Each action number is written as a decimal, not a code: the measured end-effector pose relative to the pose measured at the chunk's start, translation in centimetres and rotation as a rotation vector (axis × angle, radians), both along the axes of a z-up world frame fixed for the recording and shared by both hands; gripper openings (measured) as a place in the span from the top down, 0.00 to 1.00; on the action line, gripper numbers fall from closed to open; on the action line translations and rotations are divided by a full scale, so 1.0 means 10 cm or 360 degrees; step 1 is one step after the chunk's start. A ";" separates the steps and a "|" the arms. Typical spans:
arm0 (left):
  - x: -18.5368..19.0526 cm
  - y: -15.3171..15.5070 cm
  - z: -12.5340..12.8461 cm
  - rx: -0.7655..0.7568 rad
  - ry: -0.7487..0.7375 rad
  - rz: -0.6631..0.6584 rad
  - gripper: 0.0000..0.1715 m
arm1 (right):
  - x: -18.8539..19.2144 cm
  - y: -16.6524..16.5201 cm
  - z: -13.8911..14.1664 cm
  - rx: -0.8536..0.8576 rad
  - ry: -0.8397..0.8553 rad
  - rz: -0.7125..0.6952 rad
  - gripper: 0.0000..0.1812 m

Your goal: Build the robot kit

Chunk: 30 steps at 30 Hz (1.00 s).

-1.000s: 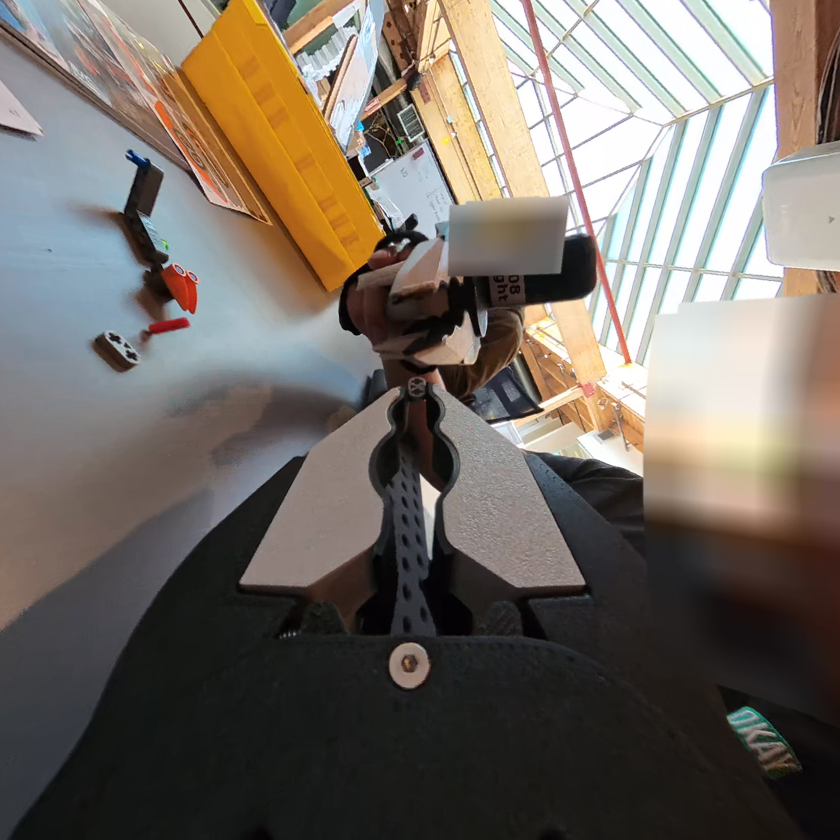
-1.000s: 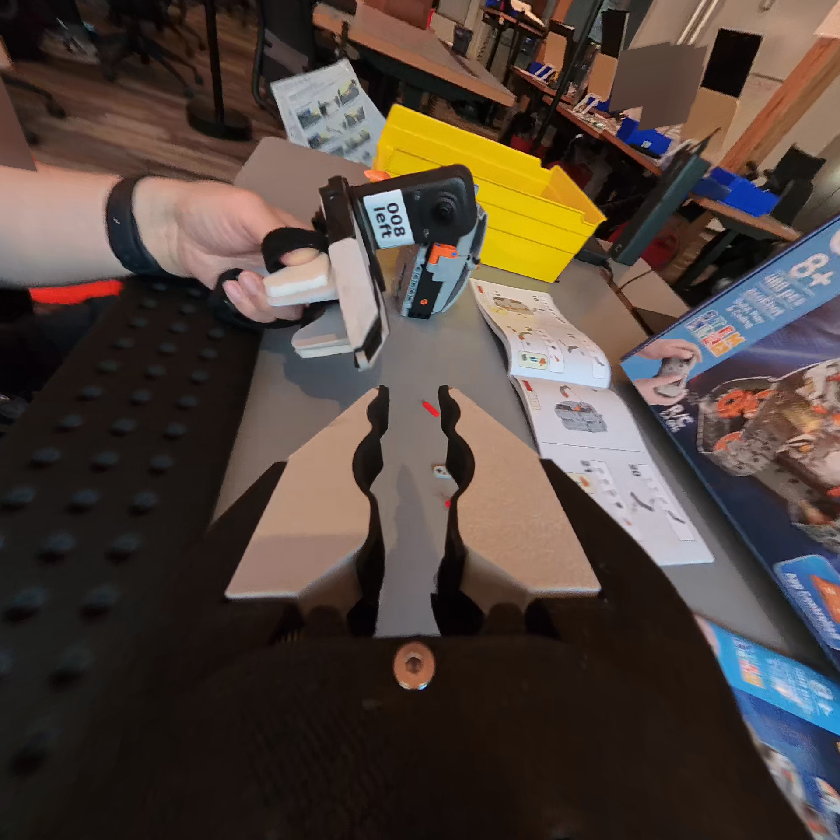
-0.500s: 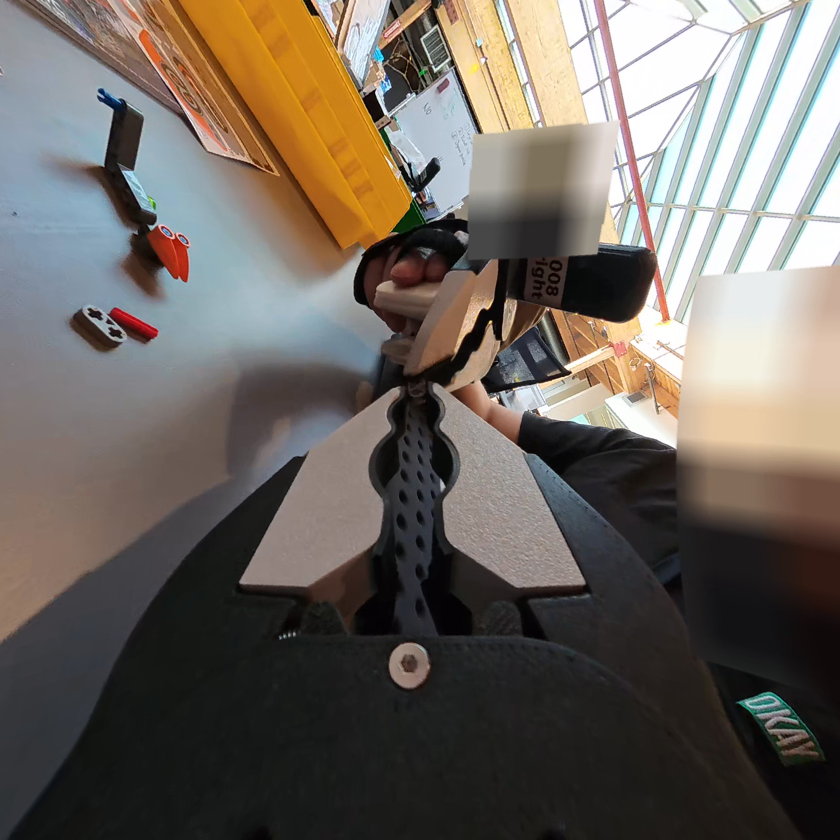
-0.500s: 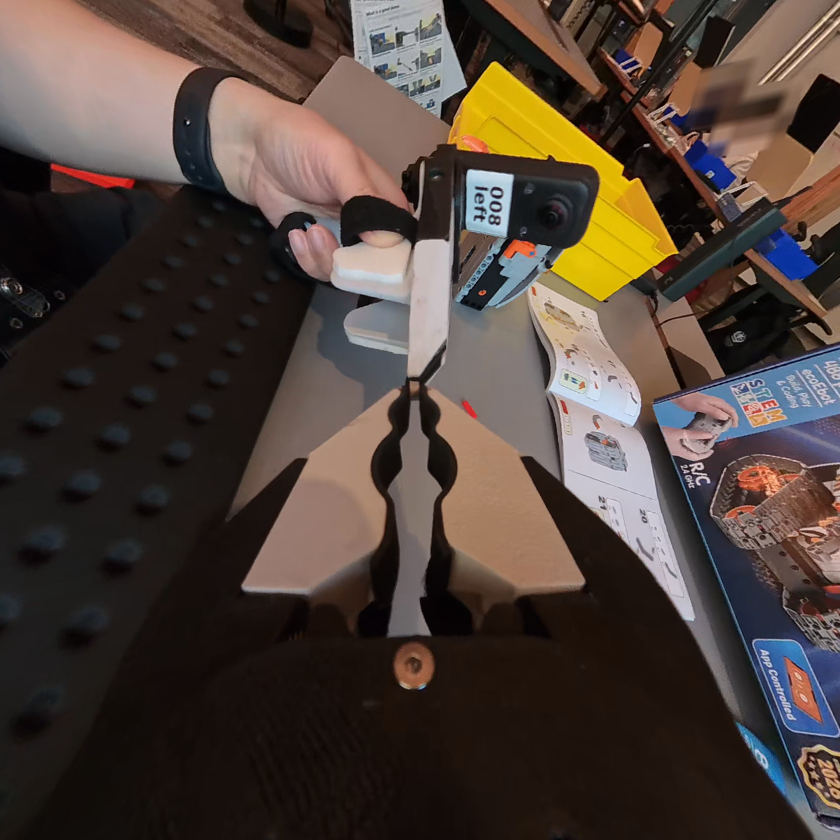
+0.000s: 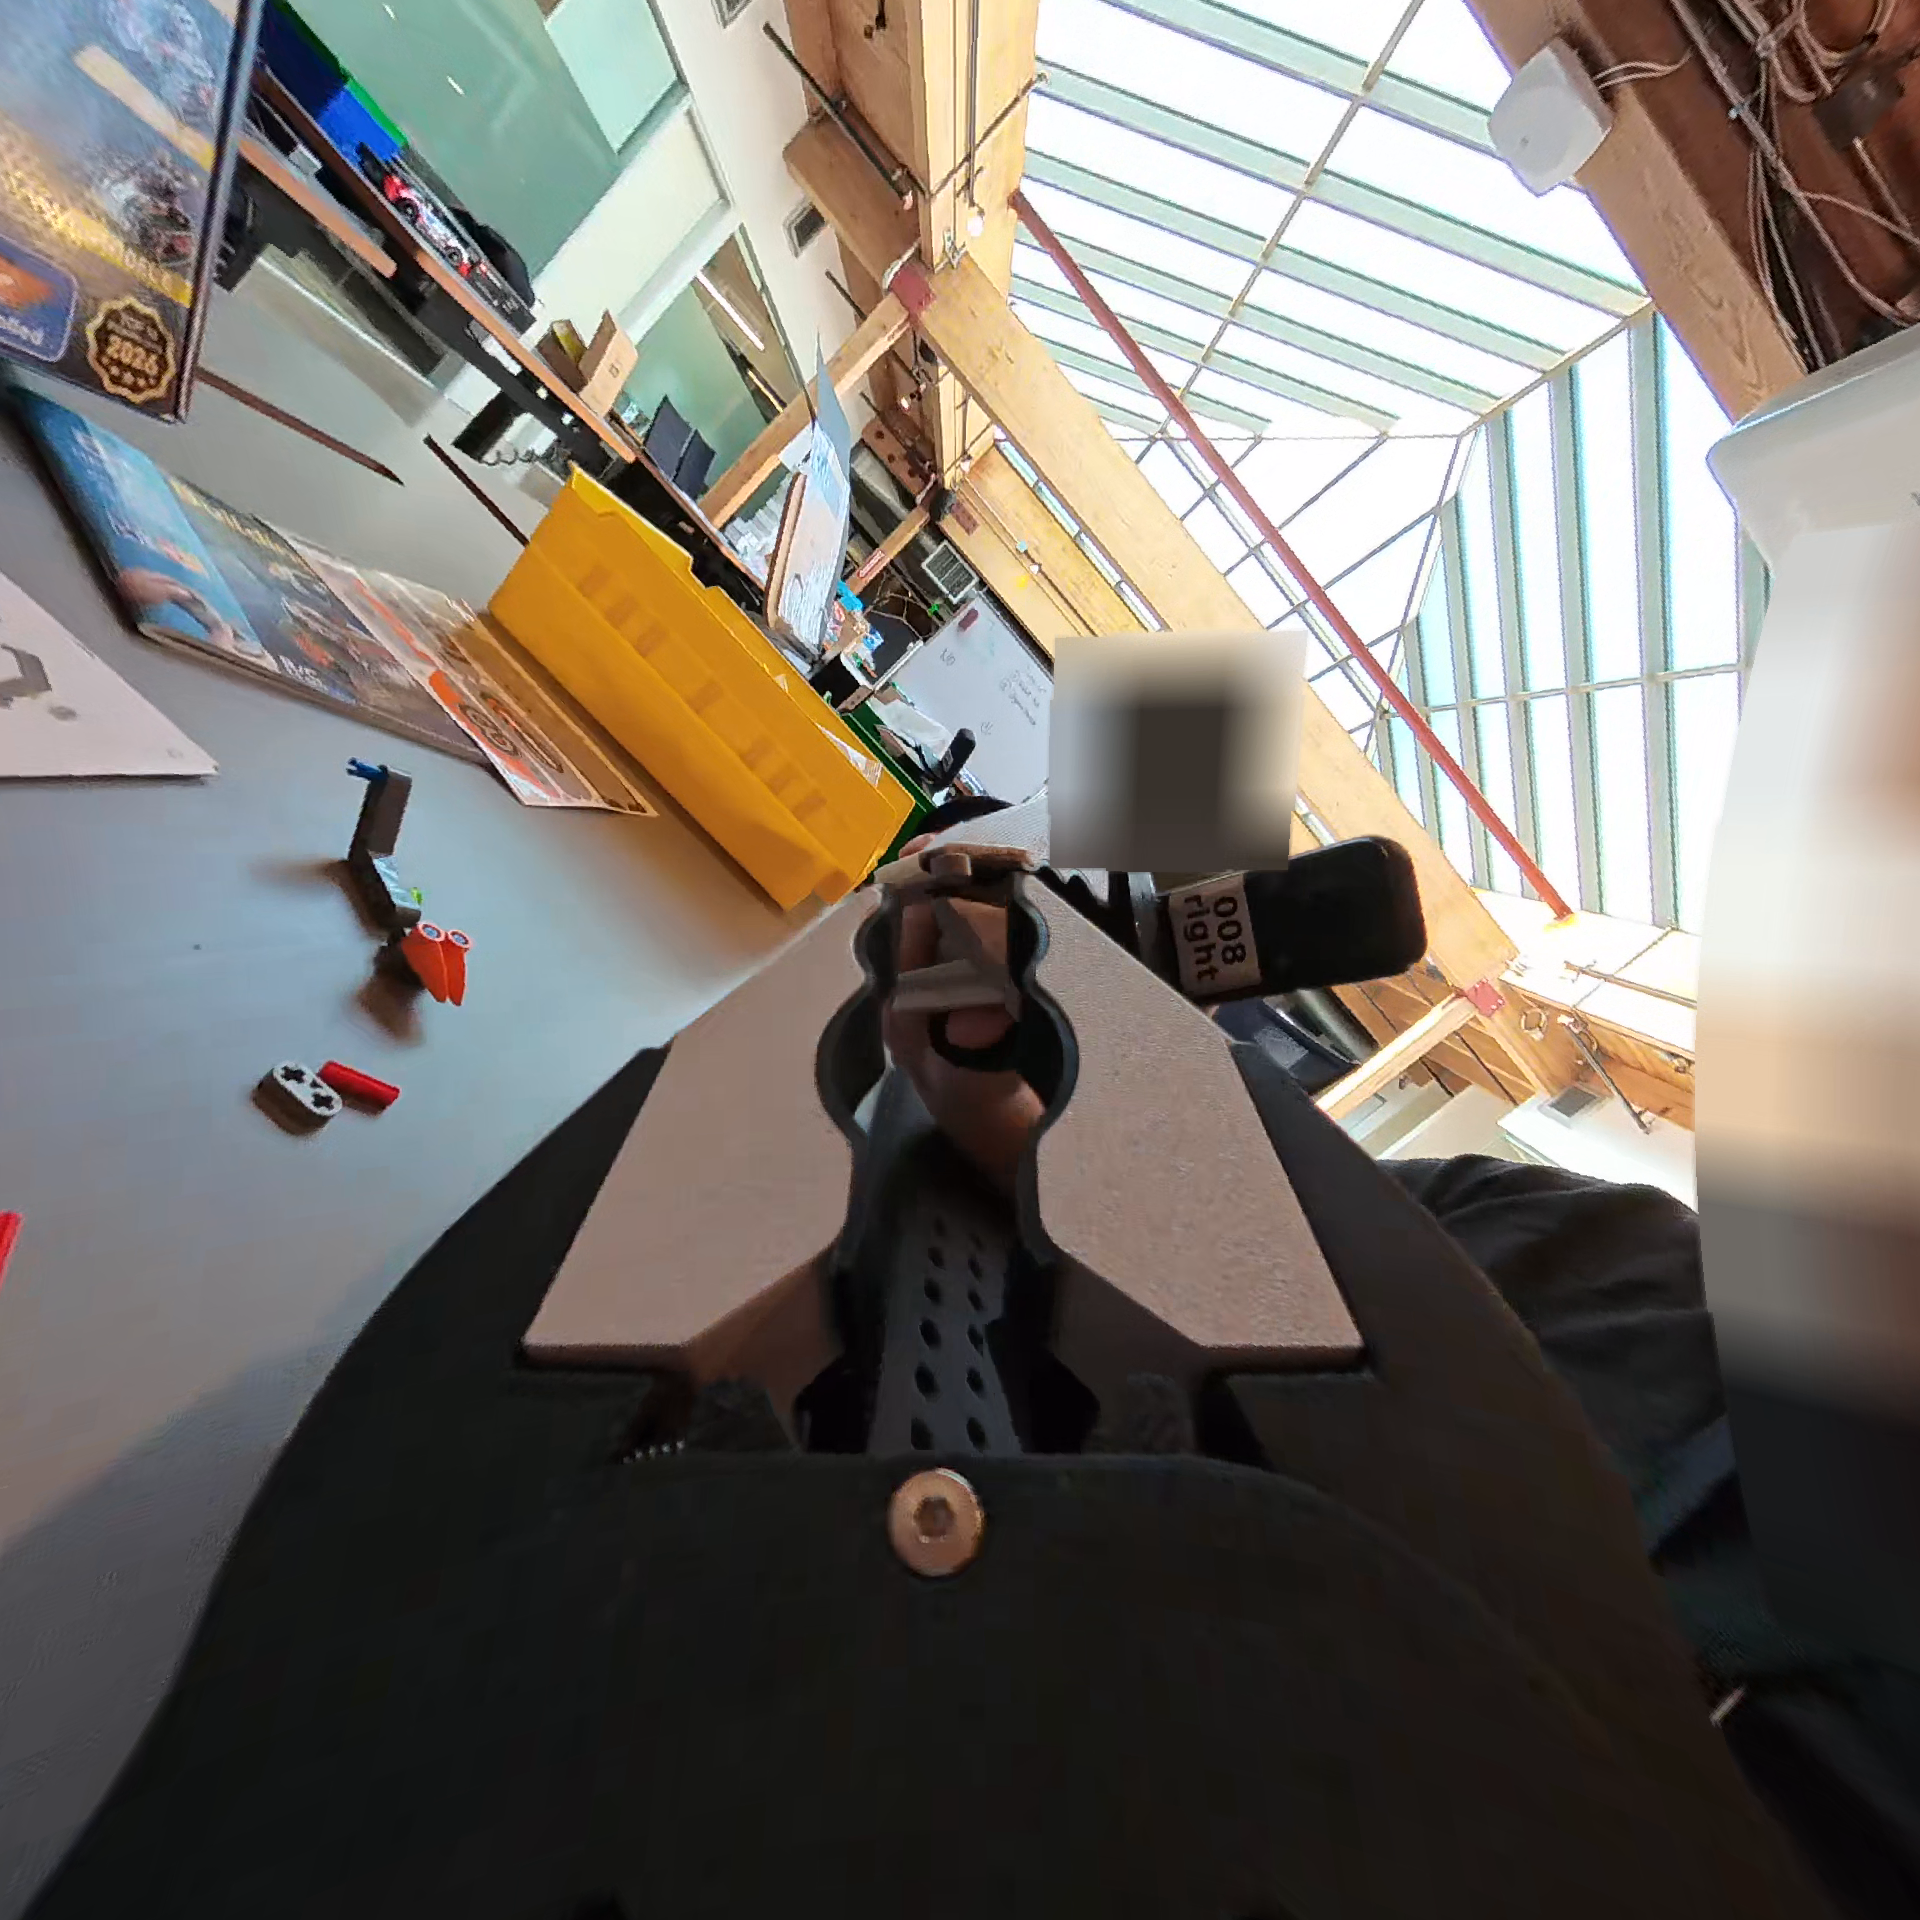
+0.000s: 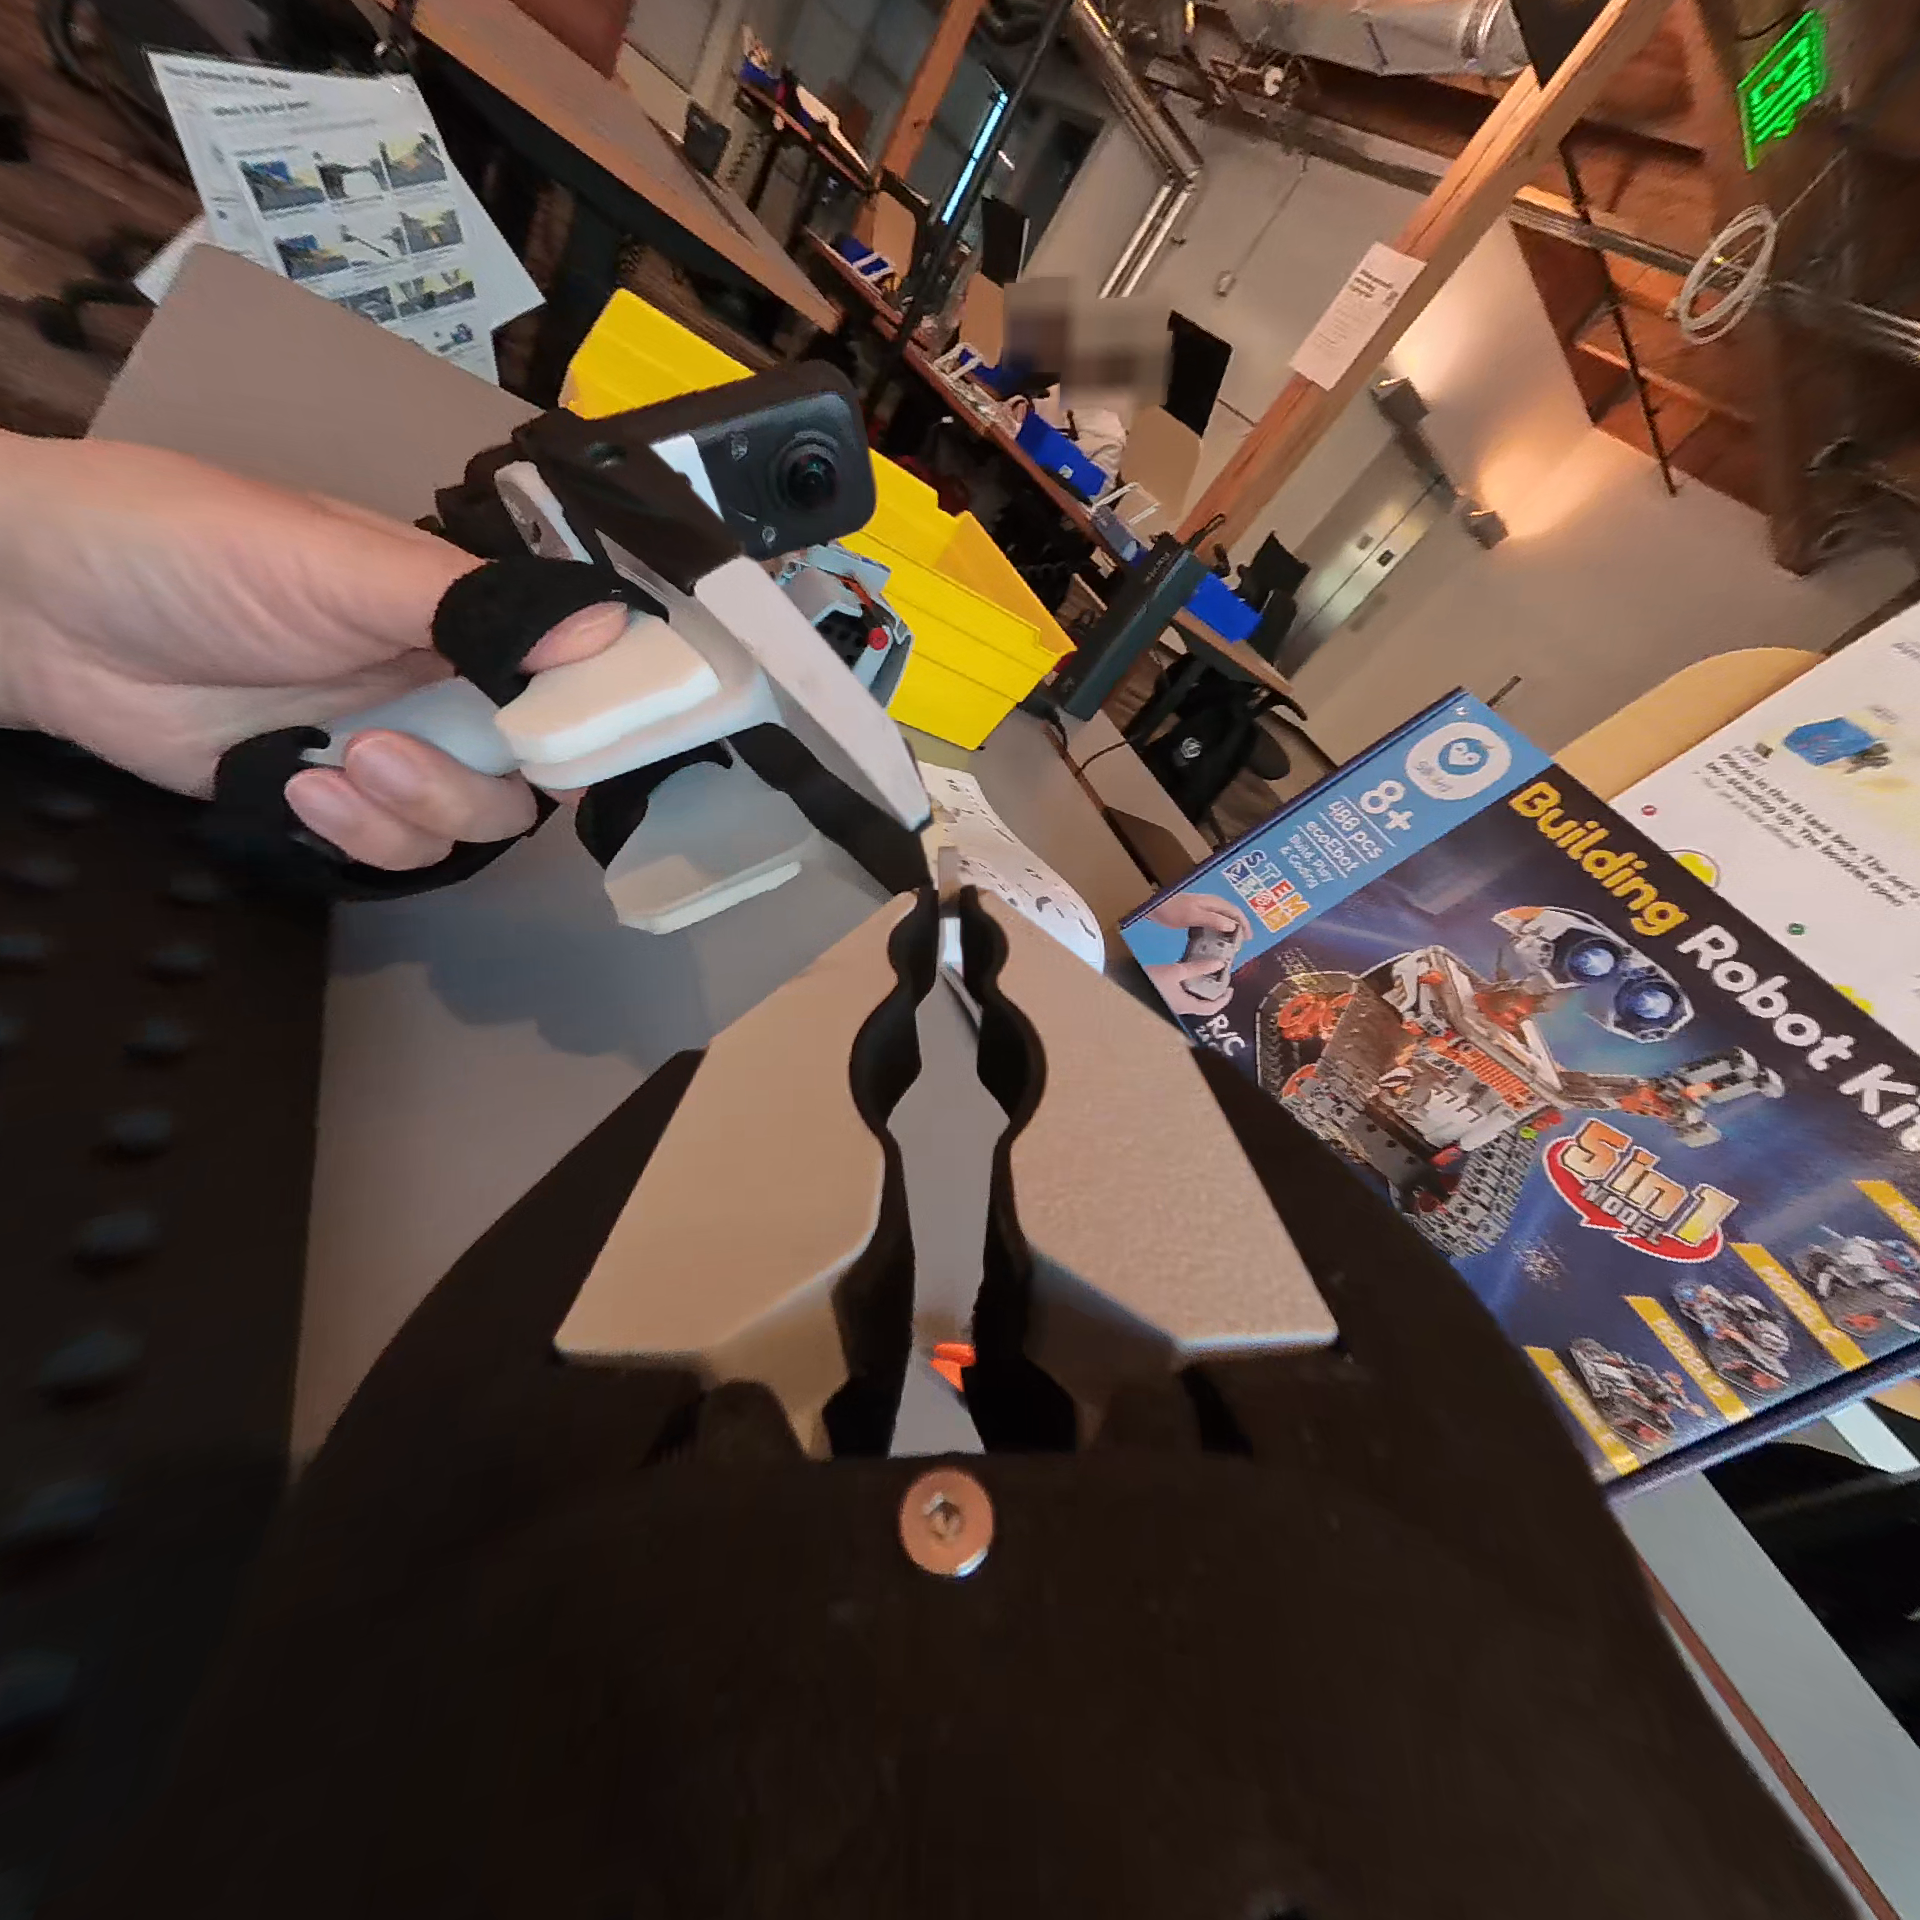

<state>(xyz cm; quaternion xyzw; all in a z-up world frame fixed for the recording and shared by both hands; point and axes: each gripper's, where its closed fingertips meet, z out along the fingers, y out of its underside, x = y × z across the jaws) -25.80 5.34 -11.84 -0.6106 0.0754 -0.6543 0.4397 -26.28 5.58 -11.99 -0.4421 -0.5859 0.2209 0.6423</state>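
Observation:
In the right wrist view my right gripper (image 6: 945,904) is nearly shut on a thin, light grey building piece (image 6: 948,935) held above the grey table (image 6: 468,1039). The left gripper (image 6: 920,821), in a person's hand (image 6: 208,644), has its tip right next to that piece. In the left wrist view my left gripper (image 5: 954,899) has its jaws apart, with the small grey piece (image 5: 961,862) just beyond its tips. The right gripper (image 5: 1288,920) faces it head-on.
A yellow bin (image 5: 707,707), a black part with a blue pin (image 5: 379,831), orange pieces (image 5: 442,956), a grey connector (image 5: 299,1096) and a red pin (image 5: 358,1086) lie on the table. A kit box (image 6: 1558,1039), a booklet (image 6: 1018,894) and a black dotted mat (image 6: 156,1039) flank the grippers. My left and right fingertips are right by each other. The grey connector (image 5: 299,1096) lies around 12 cm away from my left fingertips.
The two grippers came together tip to tip. The right gripper closed from open onto the small piece. The left gripper's jaws, shut on the piece before, now stand apart.

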 end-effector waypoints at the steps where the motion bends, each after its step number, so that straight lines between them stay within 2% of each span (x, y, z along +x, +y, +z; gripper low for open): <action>1: 0.03 -0.01 0.01 -0.0003 -0.0023 -0.0019 0.90 | -0.01 -0.01 -0.01 0.0005 -0.0004 0.0008 0.99; 4: 0.08 0.02 0.00 -0.0025 -0.0039 -0.0022 0.95 | 0.00 0.01 0.03 0.0000 0.0044 -0.0035 0.99; 7: 0.05 0.04 -0.01 0.0003 0.0024 0.0025 0.96 | -0.04 0.02 0.01 -0.0109 0.0067 -0.0036 0.99; 15: 0.04 0.03 0.04 0.0040 0.0006 0.0031 0.96 | -0.04 -0.01 0.03 0.0073 0.0059 -0.0100 0.99; 18: 0.04 0.02 0.03 0.0075 0.0091 0.0047 0.97 | -0.05 -0.03 0.03 0.0055 0.0059 -0.0074 0.99; 20: 0.04 -0.02 0.01 0.0081 0.0138 -0.0006 0.97 | -0.05 -0.12 -0.03 0.0058 -0.0007 0.0085 0.92; 23: 0.14 -0.21 -0.05 0.0055 0.0216 -0.0276 0.98 | 0.04 -0.30 -0.09 0.0062 -0.0113 0.0384 0.87; 26: 0.31 -0.50 -0.29 0.0049 0.0508 -0.0599 0.97 | 0.14 -0.55 -0.15 0.0052 -0.0187 0.0682 0.79; 29: 0.35 -0.67 -0.50 -0.0013 0.0689 -0.0779 0.97 | 0.15 -0.75 -0.34 0.0007 -0.0350 0.0845 0.83; 30: 0.35 -0.70 -0.55 -0.0035 0.0715 -0.0814 0.97 | 0.16 -0.81 -0.40 0.0002 -0.0406 0.0893 0.89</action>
